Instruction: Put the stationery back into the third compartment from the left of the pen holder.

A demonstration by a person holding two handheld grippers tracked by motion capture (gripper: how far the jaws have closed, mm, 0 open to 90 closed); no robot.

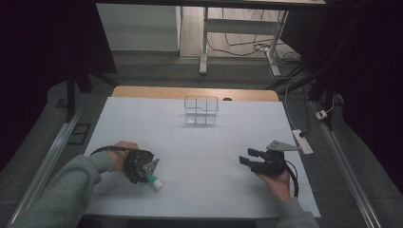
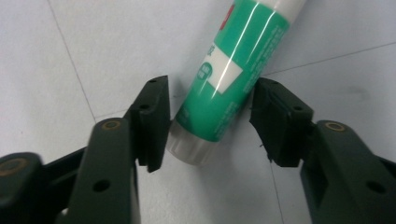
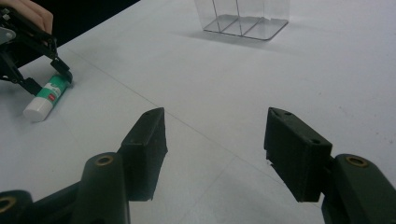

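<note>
White counter [image 1: 199, 156], dim room. Item: 1 glue stick [image 2: 229, 79], lying flat at near left between left tool's [image 2: 210, 121] part-open jaws, ungripped. Judged light, rigid, slick plastic; grip mid-barrel. Right tool [image 3: 215, 140]: open, empty.

Dim room, dark edges; close views soft, slightly blurred.

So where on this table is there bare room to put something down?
Most of the white table is bare: the wide middle strip between the clear organizer at the far edge and the two grippers is free. The near left is crowded, where the left gripper straddles the glue stick. The right gripper occupies the near right.
</note>
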